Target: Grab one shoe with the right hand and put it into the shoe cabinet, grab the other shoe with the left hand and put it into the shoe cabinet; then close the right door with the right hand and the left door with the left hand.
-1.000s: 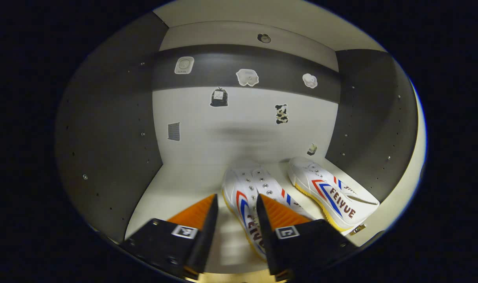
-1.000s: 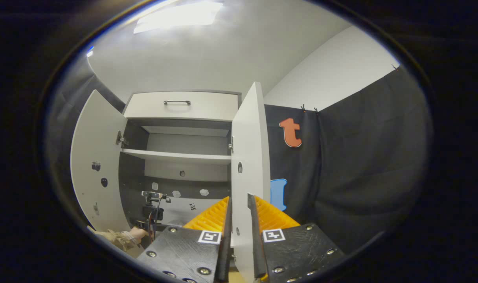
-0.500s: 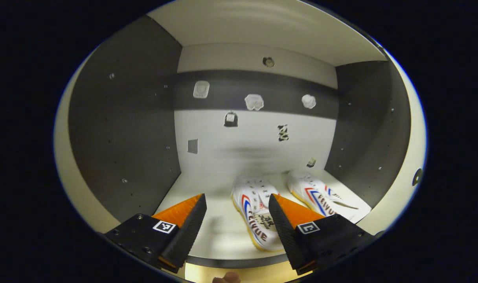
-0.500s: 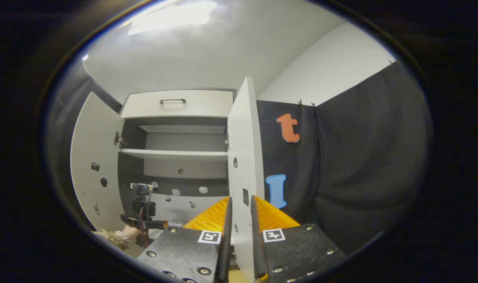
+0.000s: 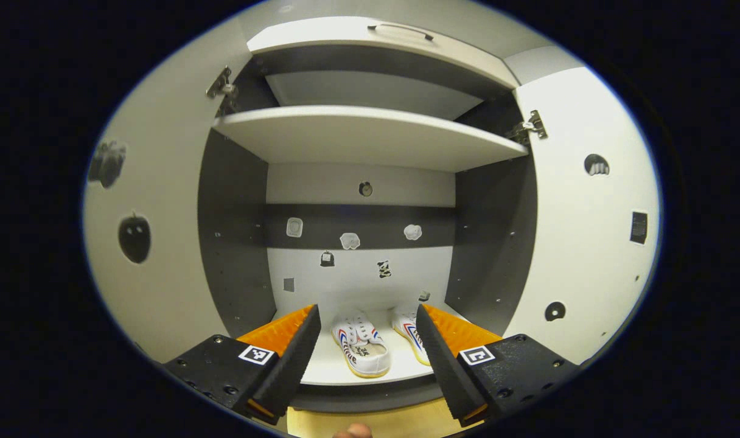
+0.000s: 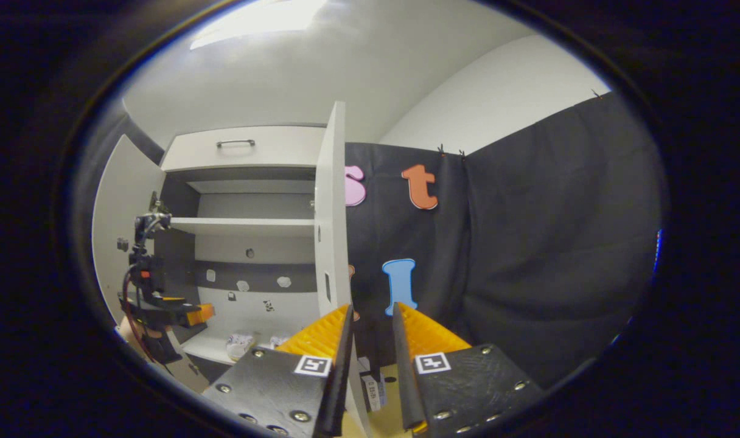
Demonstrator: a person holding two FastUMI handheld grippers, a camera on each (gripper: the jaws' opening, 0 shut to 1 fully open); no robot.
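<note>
Two white shoes with red and blue stripes stand side by side on the cabinet's bottom shelf [image 5: 321,371], one on the left [image 5: 361,351] and one on the right [image 5: 408,333]. My left gripper [image 5: 367,309] is open and empty, held in front of the cabinet, back from the shoes. In the right gripper view it hangs by the left door [image 6: 163,307], and the shoes [image 6: 241,344] lie on the shelf. My right gripper [image 6: 372,307] stands narrowly open at the right door's [image 6: 328,213] free edge, which runs down beside its left finger.
Both cabinet doors are swung open: the left door [image 5: 151,274] and the right door [image 5: 589,243]. An upper shelf [image 5: 370,137] spans the cabinet below a drawer front with a handle [image 6: 236,144]. Black cloth [image 6: 528,255] hangs right of the cabinet.
My left gripper opened off the left shoe and drew back out of the cabinet. My right gripper shifted right at the door's edge and its jaws widened slightly.
</note>
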